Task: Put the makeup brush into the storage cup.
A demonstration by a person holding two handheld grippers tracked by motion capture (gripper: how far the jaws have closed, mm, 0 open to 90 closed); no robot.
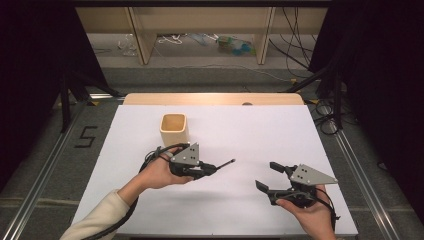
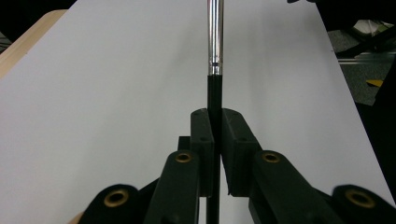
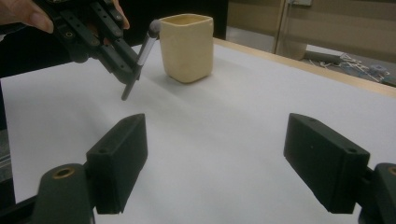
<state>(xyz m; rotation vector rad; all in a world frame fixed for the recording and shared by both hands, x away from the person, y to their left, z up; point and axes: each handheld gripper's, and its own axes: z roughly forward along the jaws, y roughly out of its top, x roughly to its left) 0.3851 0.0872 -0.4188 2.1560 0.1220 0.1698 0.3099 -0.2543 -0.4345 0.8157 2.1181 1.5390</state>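
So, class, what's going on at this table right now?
A person holds a hand-held gripper in each hand over a white table. The left hand-held gripper is shut on a thin pen-like tool, black at the held end and silver further out. The right hand-held gripper is open and holds nothing. A cream cup stands upright beyond the left one.

cup [image 1: 174, 129] on table [image 1: 260, 135], behind left claw [image 1: 212, 169] with pen [image 1: 225, 164]

Even overhead light, white table [image 1: 250, 135] bright, surroundings dark; soft shadow beside cup [image 3: 187, 46]; near jaws blurred, images slightly grainy.
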